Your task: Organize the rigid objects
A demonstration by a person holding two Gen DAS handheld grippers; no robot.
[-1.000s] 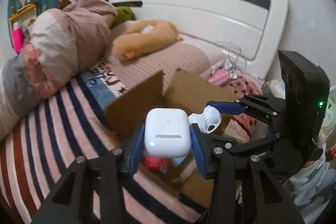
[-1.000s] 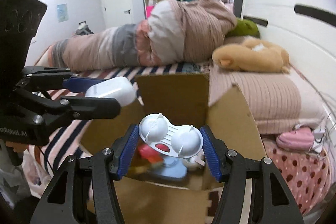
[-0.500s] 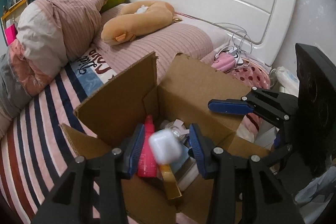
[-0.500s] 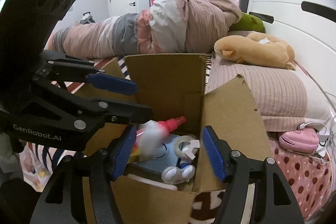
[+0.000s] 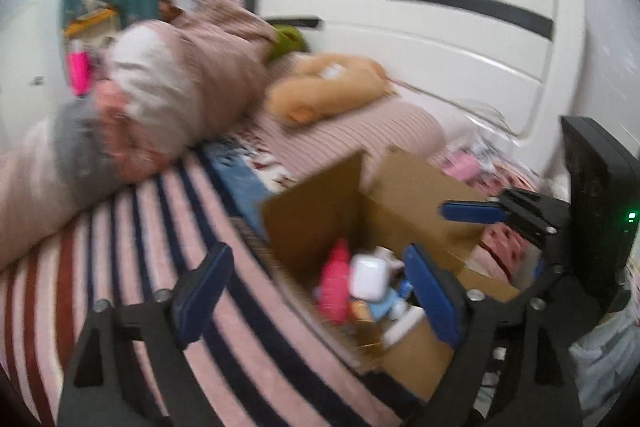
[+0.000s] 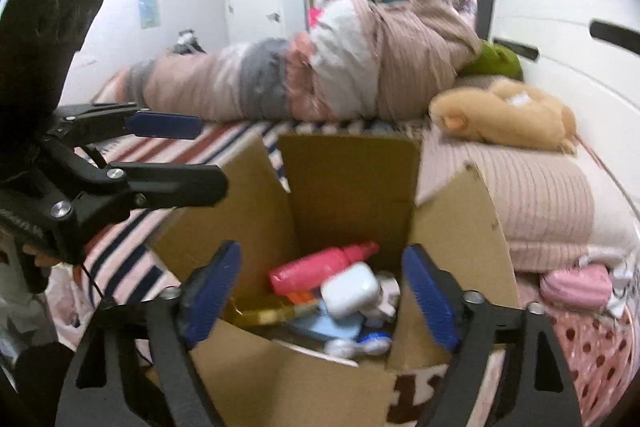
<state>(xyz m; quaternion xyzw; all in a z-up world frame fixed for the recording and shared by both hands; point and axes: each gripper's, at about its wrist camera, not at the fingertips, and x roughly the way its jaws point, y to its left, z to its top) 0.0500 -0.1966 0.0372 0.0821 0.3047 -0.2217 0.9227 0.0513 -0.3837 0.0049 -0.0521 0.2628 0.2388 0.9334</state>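
Left gripper (image 5: 316, 291) is hanging wide open, jaws spread far apart, gripping nothing, touching nothing. View is motion-blurred. Between and just beyond its blue pads (image 5: 434, 301) the cardboard box (image 5: 316, 211) is sitting open on the striped bedspread (image 5: 168, 227). White earbud case (image 5: 370, 275) is lying inside the box, closer to the right pad, resting against the pink bottle (image 5: 334, 285).

Right gripper (image 6: 320, 297) is also gaping wide, nothing between its jaws, not touching the box. Just past its fingertips (image 6: 212, 291) the box interior is showing: earbud case on top of the pile near centre, pink bottle lying tilted behind it, a light blue item (image 6: 332, 327) and small white pieces under it. Further beyond both grippers an orange plush toy (image 6: 504, 119) is lying on the pillow (image 6: 532, 203), rolled quilt (image 6: 320, 75) behind, white headboard (image 5: 460, 39) at the far end.
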